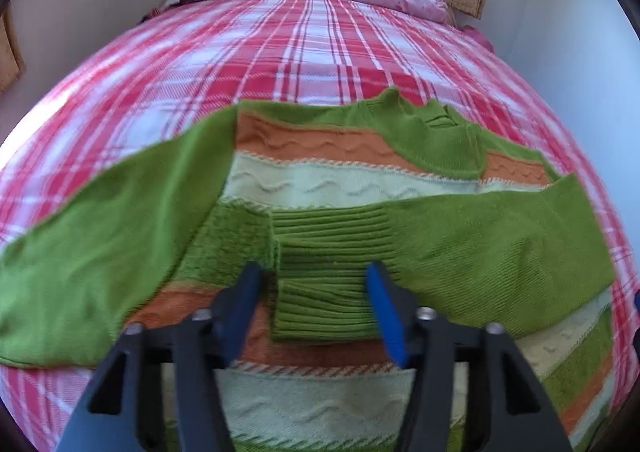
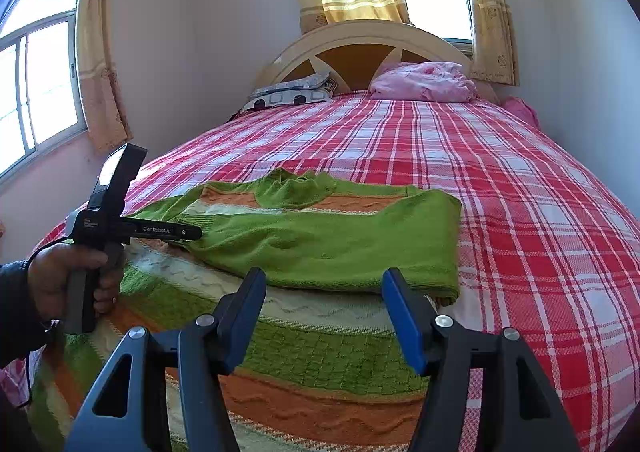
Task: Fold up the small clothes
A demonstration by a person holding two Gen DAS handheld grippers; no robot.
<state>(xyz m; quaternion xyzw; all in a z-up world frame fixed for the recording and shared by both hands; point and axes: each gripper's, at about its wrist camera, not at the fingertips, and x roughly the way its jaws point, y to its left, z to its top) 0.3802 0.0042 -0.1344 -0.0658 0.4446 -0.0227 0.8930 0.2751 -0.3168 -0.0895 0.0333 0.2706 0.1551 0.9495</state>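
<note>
A small knitted sweater [image 1: 320,179] with green, orange and cream stripes lies flat on the plaid bed. Its right green sleeve [image 1: 480,244] is folded across the body, with the ribbed cuff [image 1: 328,276] between my left gripper's fingers. My left gripper [image 1: 316,284] is open just above the cuff and holds nothing. The left sleeve [image 1: 100,252] lies spread out to the left. In the right wrist view the sweater [image 2: 320,352] and folded sleeve [image 2: 340,244] lie ahead. My right gripper [image 2: 324,296] is open and empty above the sweater's lower body. The left gripper [image 2: 120,228] shows there in a hand.
The bed carries a red and white plaid cover [image 2: 520,191]. A patterned pillow [image 2: 292,91] and a pink bundle [image 2: 424,81] lie by the headboard [image 2: 360,39]. Walls and curtained windows [image 2: 40,91] surround the bed closely.
</note>
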